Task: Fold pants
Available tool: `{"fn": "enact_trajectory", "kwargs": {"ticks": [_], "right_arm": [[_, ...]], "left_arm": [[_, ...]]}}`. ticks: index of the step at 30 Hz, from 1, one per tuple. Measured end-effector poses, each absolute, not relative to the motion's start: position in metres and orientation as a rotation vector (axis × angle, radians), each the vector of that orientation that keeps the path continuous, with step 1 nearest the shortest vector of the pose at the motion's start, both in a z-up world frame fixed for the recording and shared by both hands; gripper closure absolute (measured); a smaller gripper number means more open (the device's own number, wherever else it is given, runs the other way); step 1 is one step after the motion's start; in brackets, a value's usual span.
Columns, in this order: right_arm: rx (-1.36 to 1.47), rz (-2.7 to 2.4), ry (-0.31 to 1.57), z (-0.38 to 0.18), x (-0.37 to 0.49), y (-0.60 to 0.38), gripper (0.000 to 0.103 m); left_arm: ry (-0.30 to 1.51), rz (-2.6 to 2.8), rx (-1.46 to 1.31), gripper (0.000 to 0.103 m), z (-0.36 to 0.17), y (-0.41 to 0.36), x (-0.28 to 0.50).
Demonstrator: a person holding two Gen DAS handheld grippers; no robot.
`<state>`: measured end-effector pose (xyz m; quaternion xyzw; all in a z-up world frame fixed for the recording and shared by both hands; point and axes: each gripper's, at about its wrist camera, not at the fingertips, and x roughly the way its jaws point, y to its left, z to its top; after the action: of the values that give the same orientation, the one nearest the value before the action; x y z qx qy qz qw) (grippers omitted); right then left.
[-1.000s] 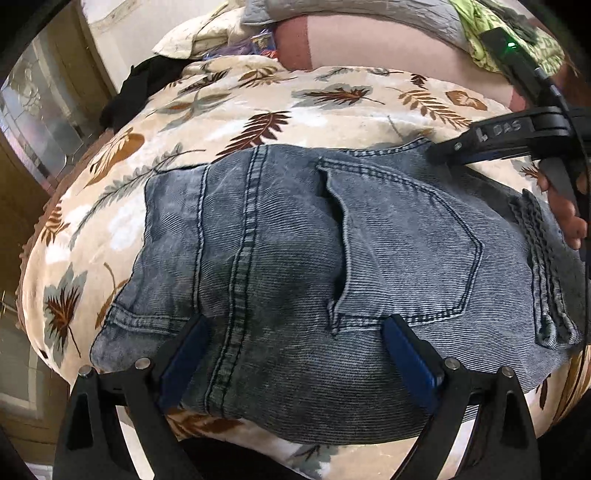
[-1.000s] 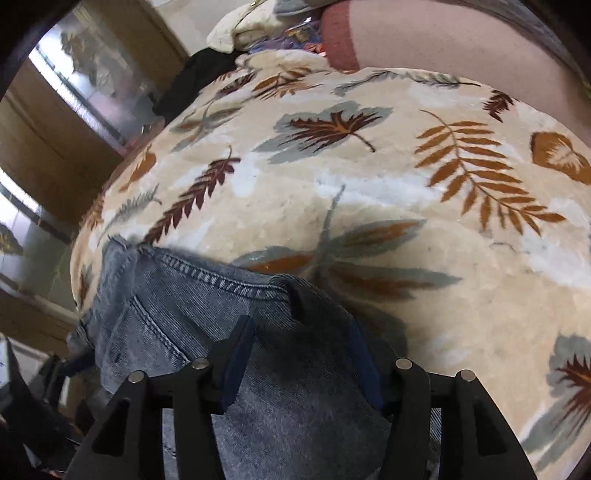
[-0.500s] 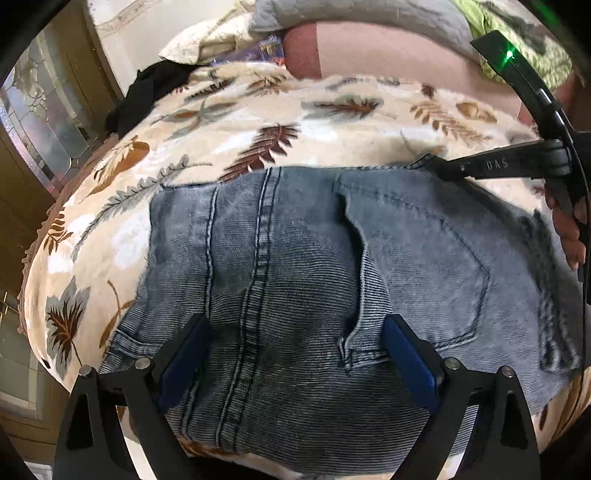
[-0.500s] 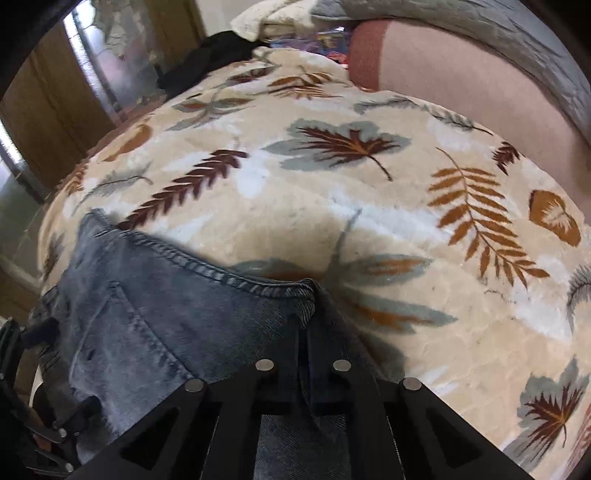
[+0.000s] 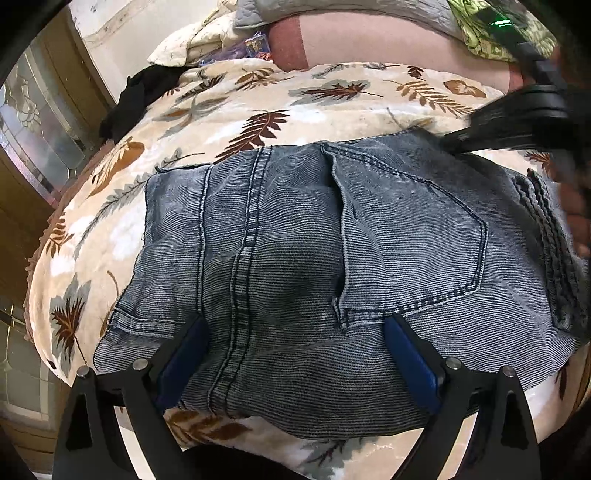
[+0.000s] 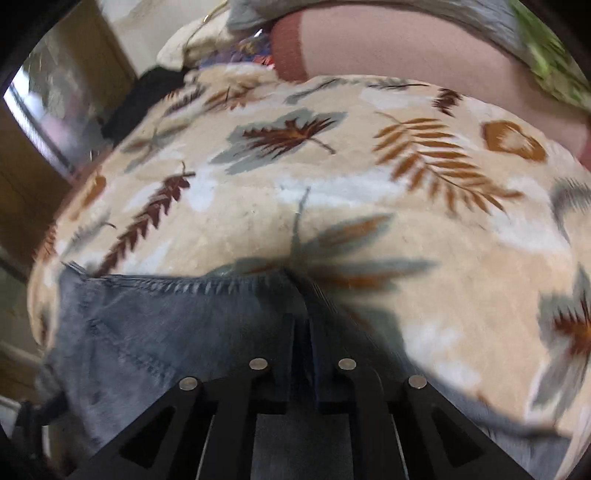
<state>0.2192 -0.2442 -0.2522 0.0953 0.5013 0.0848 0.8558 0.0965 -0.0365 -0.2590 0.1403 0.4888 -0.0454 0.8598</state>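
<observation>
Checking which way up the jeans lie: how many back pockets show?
1: a back pocket right of the jeans' centre seam; another may be folded underneath.

Spread wide across the bed: a cream blanket (image 5: 332,107) printed with brown, rust and grey leaves. At twelve o'clock beyond it, a pink pillow (image 5: 369,40), topped by a grey quilted cover (image 5: 332,9). At one o'clock, green patterned cloth (image 5: 480,40). At eleven o'clock, a rumpled cream sheet (image 5: 192,40) with a dark garment (image 5: 144,92) just below it. At nine o'clock, wooden door panels with frosted patterned glass (image 5: 33,122).
</observation>
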Motion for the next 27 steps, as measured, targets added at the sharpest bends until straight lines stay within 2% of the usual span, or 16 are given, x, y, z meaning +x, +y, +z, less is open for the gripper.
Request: {"fn": "enact_trajectory", "kwargs": {"ticks": [7,13,27], "right_arm": [[0.274,0.121,1.0,-0.225,0.118,-0.284,0.093],[0.374,0.024,0.994,-0.239,0.052,-0.316,0.093],[0.558,0.064,1.043,-0.275,0.008,-0.346,0.093]], "left_arm": [[1.076,-0.099,0.261,0.0,-0.264,-0.037,0.108],[1.083,-0.089,0.25,0.0,-0.268,-0.038,0.111],[1.171,-0.042,0.243,0.0,-0.267,-0.041,0.122]]}}
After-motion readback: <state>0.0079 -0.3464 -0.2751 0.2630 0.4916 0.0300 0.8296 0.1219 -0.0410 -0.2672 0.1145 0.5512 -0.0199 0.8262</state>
